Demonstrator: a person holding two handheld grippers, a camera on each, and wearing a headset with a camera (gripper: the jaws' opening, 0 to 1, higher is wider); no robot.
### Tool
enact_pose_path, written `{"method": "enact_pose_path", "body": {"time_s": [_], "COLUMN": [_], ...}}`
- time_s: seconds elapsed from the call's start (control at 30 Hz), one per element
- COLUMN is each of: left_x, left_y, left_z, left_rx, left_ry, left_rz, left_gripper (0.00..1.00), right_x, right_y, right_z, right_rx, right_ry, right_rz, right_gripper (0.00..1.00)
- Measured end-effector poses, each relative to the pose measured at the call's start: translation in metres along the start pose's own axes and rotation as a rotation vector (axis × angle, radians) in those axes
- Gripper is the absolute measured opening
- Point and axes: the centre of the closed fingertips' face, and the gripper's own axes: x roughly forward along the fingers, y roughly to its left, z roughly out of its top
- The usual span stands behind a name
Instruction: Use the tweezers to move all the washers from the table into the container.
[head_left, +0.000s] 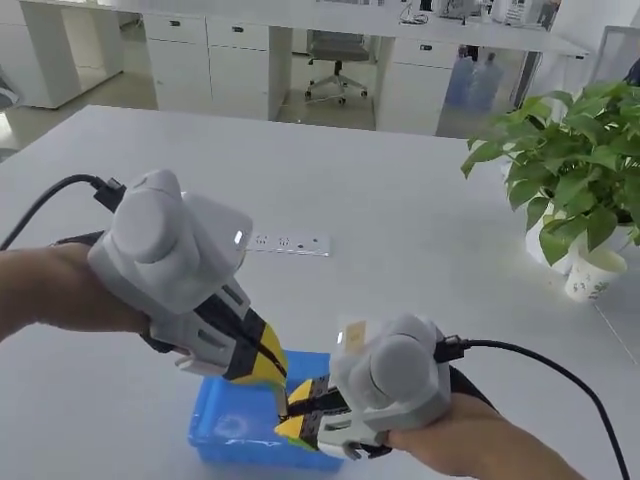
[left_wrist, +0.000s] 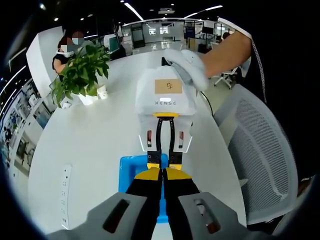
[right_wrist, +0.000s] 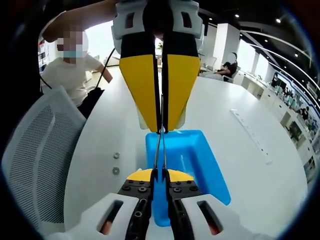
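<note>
Steel tweezers (right_wrist: 160, 150), thin, span my right gripper (right_wrist: 160, 176) and left gripper (right_wrist: 161, 125), both pinched narrow on them, over a blue plastic container (right_wrist: 200, 165). Two small metal washers (right_wrist: 116, 156) lie centre left on the white table (right_wrist: 240, 100); probably light, slippery, best nipped at the rim.

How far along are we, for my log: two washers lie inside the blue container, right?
No. The two washers lie on the table beside the blue container, not inside it; the right gripper view shows this.
</note>
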Motion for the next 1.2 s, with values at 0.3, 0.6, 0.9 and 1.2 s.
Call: {"method": "enact_pose_path", "body": {"time_s": [0.3, 0.6, 0.9, 1.2], "left_x": [0.0, 0.002, 0.004, 0.006], "left_y": [-0.013, -0.032, -0.044, -0.058], "left_z": [0.001, -0.007, -0.016, -0.027], "left_rx": [0.007, -0.007, -0.02, -0.054], "left_ry": [0.014, 0.026, 0.034, 0.029], "left_rz": [-0.01, -0.02, -0.032, -0.027], "left_gripper": [0.04, 0.04, 0.04, 0.04], "right_x": [0.001, 0.007, 0.016, 0.025], "right_y": [0.011, 0.032, 0.047, 0.061], "right_z": [0.001, -0.002, -0.004, -0.008], "right_rx": [0.003, 0.01, 0.015, 0.016], "right_ry": [-0.003, -0.004, -0.005, -0.004], "right_rz": [0.005, 0.036, 0.059, 0.083], "right_gripper": [0.1, 0.11, 0.11, 0.11]}}
